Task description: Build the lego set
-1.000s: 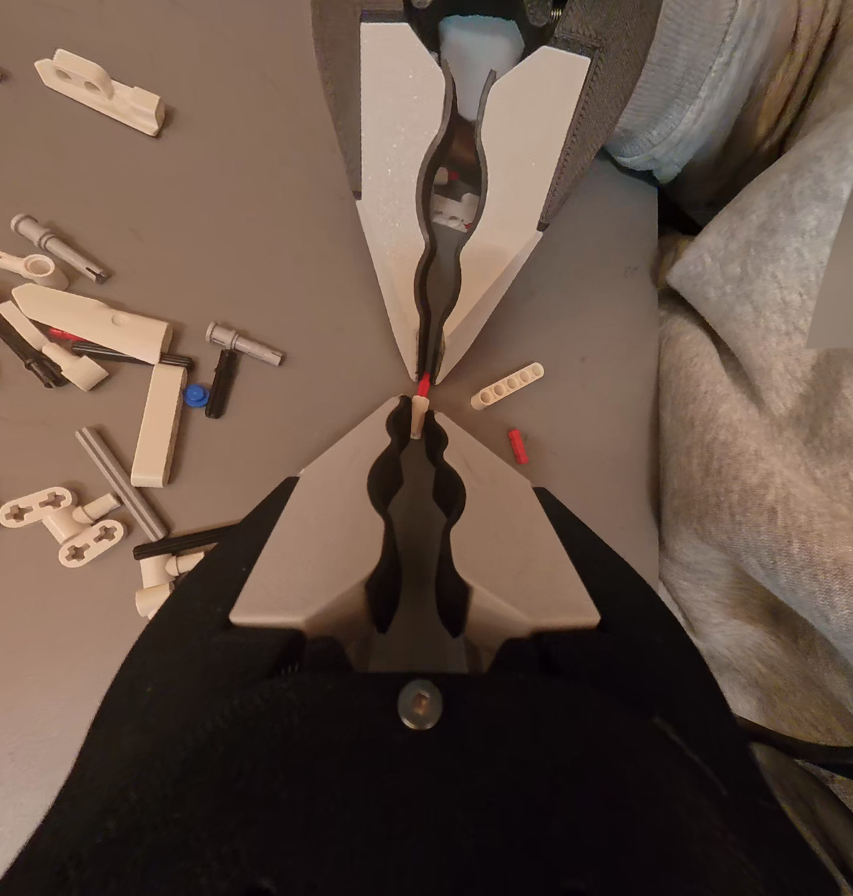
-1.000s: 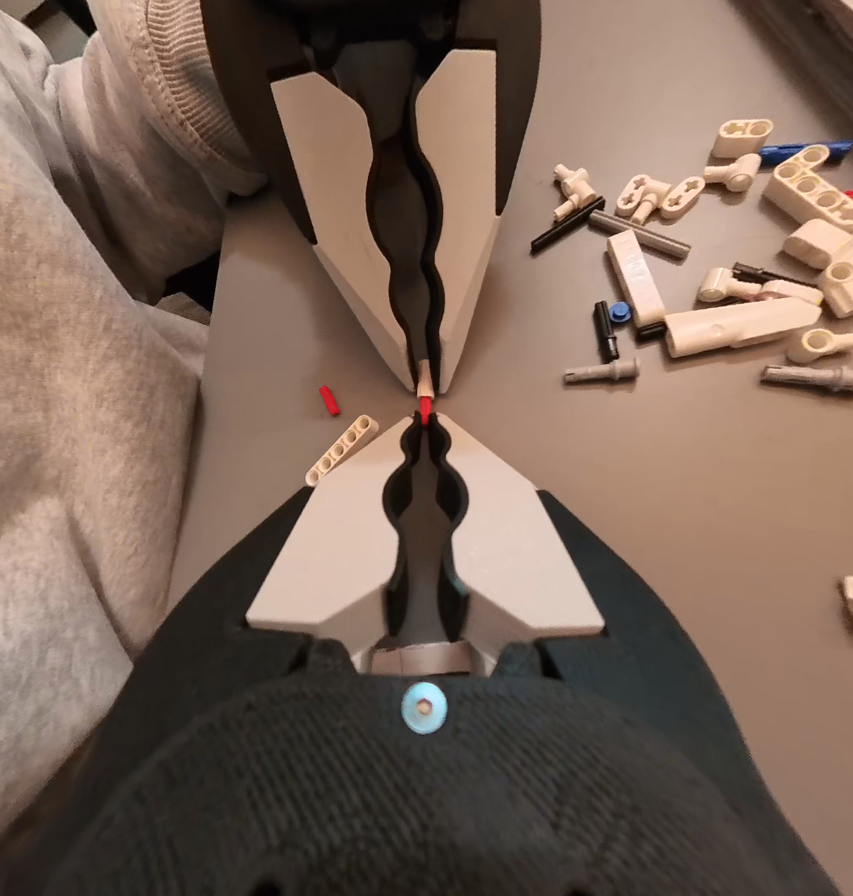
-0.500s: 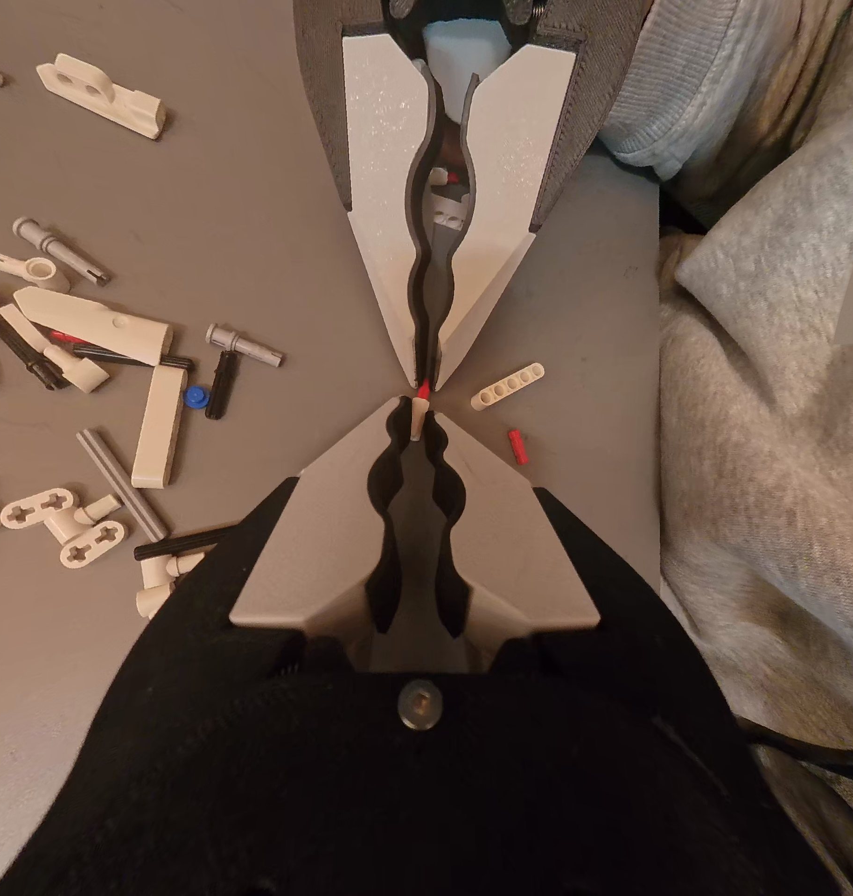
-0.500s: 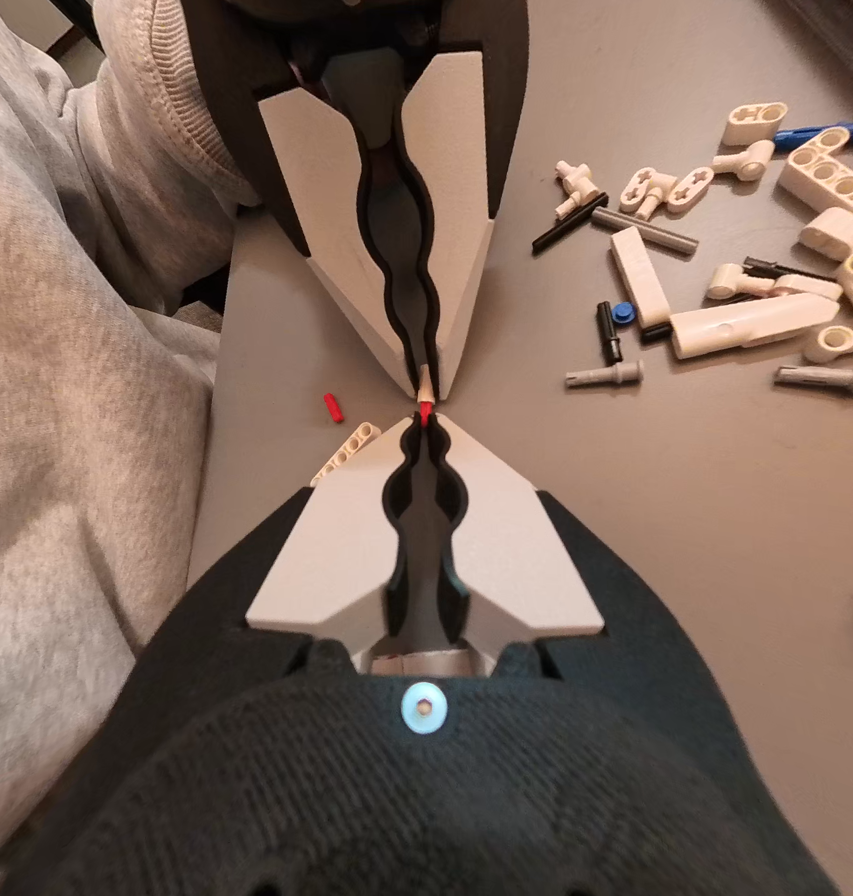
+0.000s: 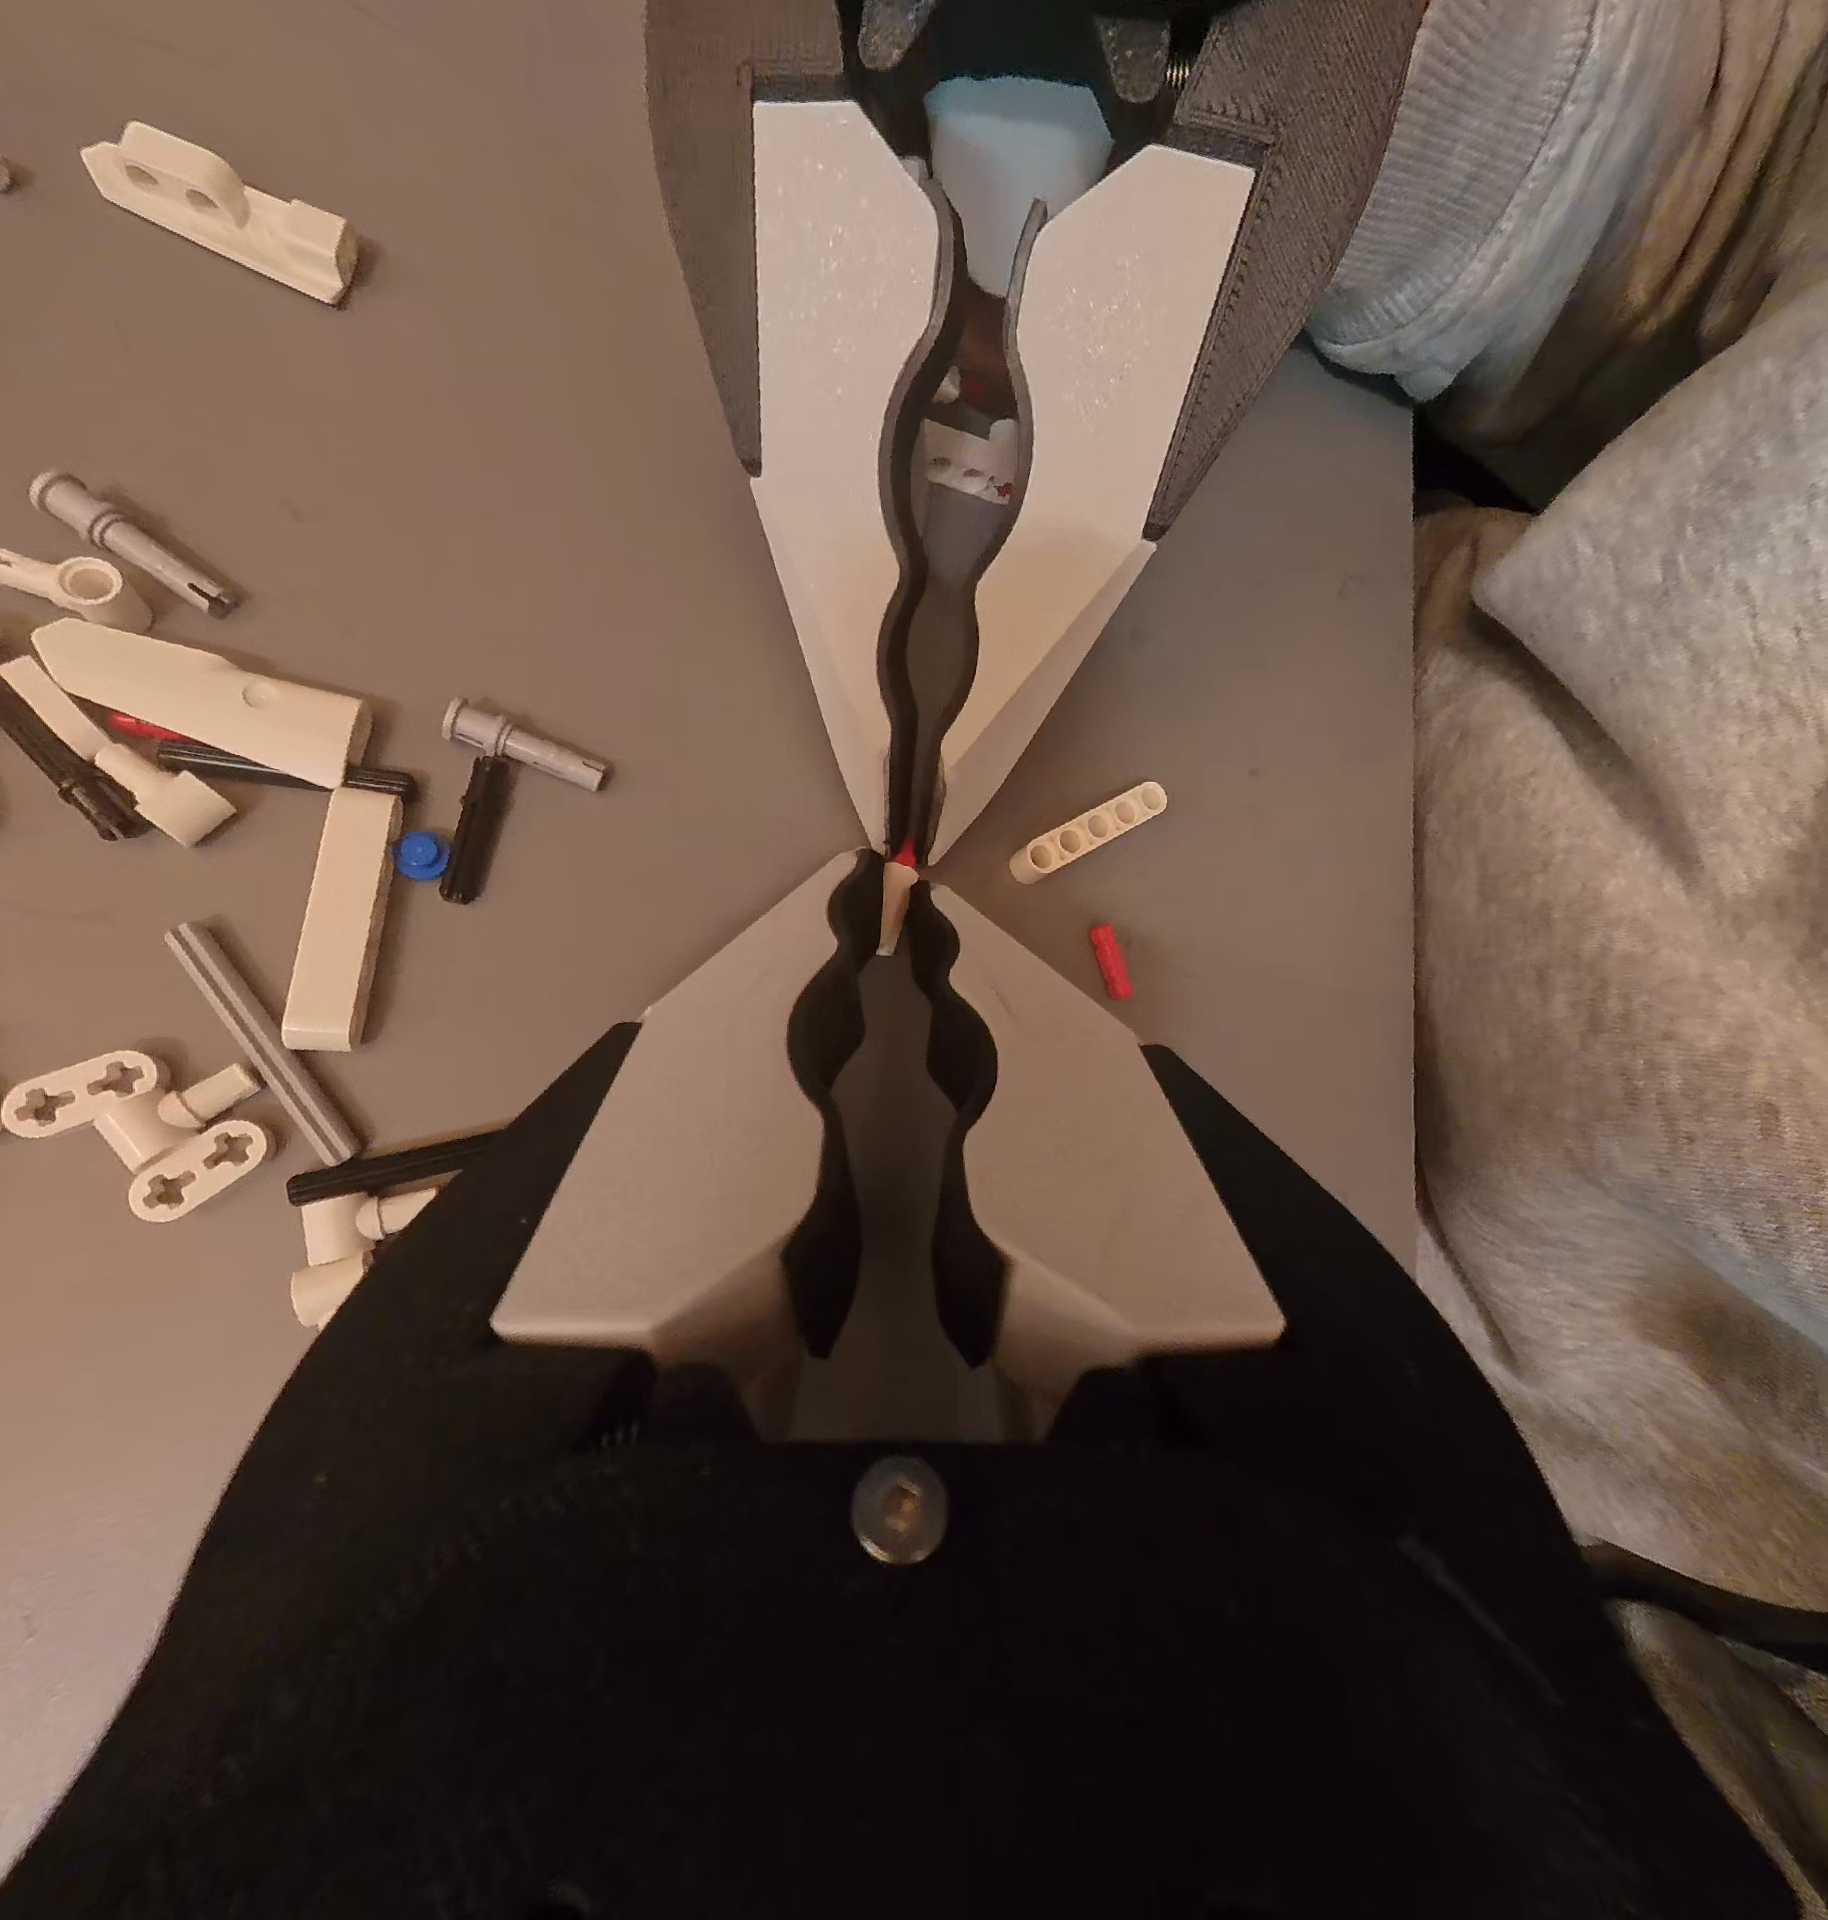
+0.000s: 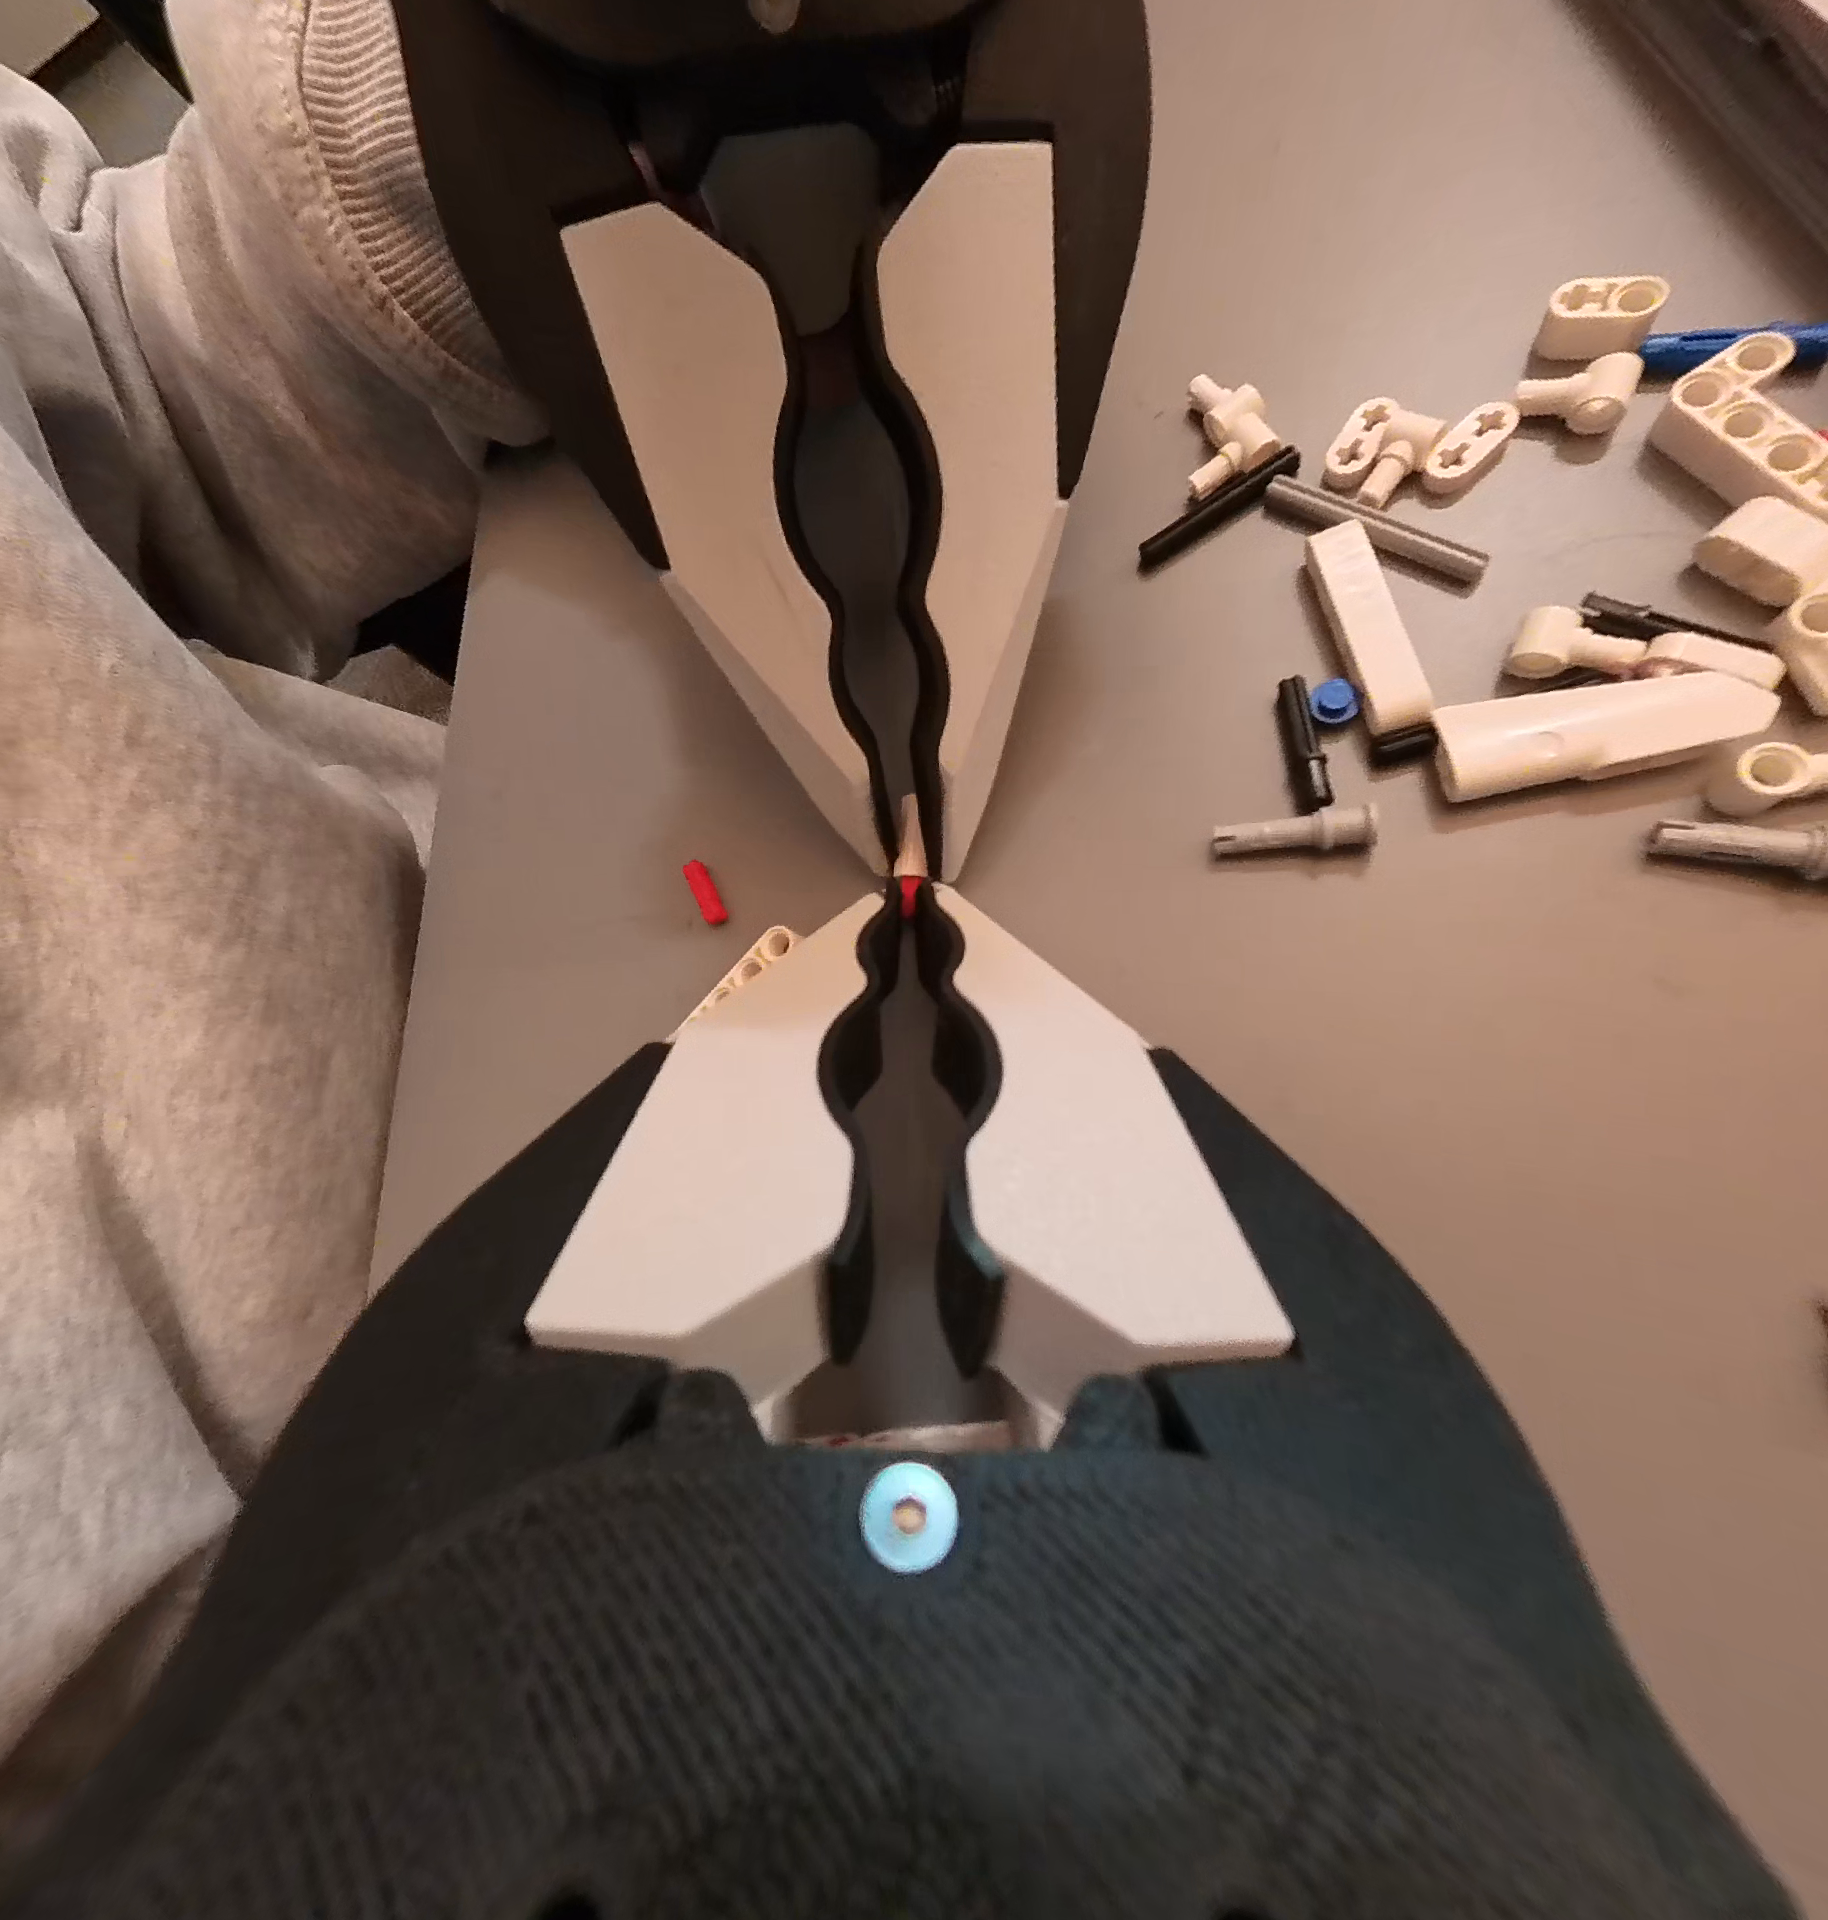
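Observation:
My left gripper [image 5: 894,883] is shut on a small white piece [image 5: 892,909] held between its tips. My right gripper [image 6: 907,906] is shut on a small red pin [image 6: 909,896]. The two grippers meet tip to tip above the grey table. The red pin [image 5: 905,852] touches the end of the white piece [image 6: 910,854], and only a short stub of red shows. In the left wrist view the right gripper comes in from the top; in the right wrist view the left gripper does.
Loose parts lie on the grey table [image 5: 474,416]: a white five-hole beam [image 5: 1089,831], a spare red pin [image 5: 1110,945], a blue stud [image 5: 422,854], grey pins [image 5: 525,743], black axles, white connectors [image 5: 136,1127] and panels [image 5: 198,701]. A person's grey sleeves [image 6: 162,727] line the table edge. My right tips are roughly 7 centimetres from the blue stud [image 5: 422,854]. The right camera catches it too, in the right wrist view [image 6: 1335,694].
The grippers have closed the gap between them. Less of the red pin shows than before; it now meets the white piece.

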A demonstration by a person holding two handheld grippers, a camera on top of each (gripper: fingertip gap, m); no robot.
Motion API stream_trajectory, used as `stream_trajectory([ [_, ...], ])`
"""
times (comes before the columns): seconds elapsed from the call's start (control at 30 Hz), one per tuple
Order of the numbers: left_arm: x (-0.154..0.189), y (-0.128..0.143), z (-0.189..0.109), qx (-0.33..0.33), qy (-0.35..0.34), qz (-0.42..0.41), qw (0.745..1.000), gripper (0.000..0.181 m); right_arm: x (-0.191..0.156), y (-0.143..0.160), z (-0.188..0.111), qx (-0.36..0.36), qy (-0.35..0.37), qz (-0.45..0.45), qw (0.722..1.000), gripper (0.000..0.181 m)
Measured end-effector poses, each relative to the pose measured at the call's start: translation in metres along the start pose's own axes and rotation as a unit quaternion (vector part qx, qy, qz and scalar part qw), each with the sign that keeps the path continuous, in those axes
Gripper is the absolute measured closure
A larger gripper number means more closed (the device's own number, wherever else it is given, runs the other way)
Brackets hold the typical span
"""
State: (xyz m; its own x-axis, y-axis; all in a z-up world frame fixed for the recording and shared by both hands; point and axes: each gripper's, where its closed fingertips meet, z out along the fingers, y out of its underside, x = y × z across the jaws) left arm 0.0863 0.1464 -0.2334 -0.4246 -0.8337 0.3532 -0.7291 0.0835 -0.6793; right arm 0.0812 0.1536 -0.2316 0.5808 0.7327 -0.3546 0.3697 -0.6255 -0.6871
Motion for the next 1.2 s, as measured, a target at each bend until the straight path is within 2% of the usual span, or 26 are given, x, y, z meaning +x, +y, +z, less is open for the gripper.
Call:
stream_trajectory([
  [0.33, 0.002, 0.0, 0.0, 0.001, 0.021, -0.013, 1.0, 0.174, -0.002, 0.0, -0.007, 0.017, 0.053, -0.054, 0.997, 0.179],
  [0.43, -0.001, -0.003, -0.003, 0.016, 0.015, -0.019, 1.0, 0.164, 0.001, -0.004, -0.018, 0.037, 0.064, -0.058, 0.996, 0.179],
  [0.57, 0.001, -0.017, -0.018, 0.081, 0.036, -0.029, 0.996, 0.161, 0.003, -0.015, -0.03, 0.075, 0.077, -0.072, 0.992, 0.179],
  [0.7, 0.0, -0.036, -0.039, 0.17, 0.055, -0.039, 0.983, 0.157, -0.001, -0.031, -0.037, 0.121, 0.111, -0.135, 0.977, 0.179],
  [0.77, 0.001, -0.039, -0.044, 0.191, 0.061, -0.037, 0.979, 0.157, -0.003, -0.037, -0.039, 0.137, 0.128, -0.162, 0.969, 0.179],
  [0.97, 0.012, -0.041, -0.043, 0.192, 0.078, -0.012, 0.978, 0.163, -0.007, -0.045, -0.046, 0.154, 0.172, -0.23, 0.946, 0.179],
  [1.13, 0.015, -0.041, -0.041, 0.187, 0.086, -0.009, 0.979, 0.164, -0.009, -0.041, -0.039, 0.136, 0.174, -0.253, 0.942, 0.179],
  [1.2, 0.014, -0.041, -0.041, 0.189, 0.08, -0.009, 0.979, 0.173, -0.01, -0.04, -0.037, 0.131, 0.173, -0.259, 0.941, 0.179],
])
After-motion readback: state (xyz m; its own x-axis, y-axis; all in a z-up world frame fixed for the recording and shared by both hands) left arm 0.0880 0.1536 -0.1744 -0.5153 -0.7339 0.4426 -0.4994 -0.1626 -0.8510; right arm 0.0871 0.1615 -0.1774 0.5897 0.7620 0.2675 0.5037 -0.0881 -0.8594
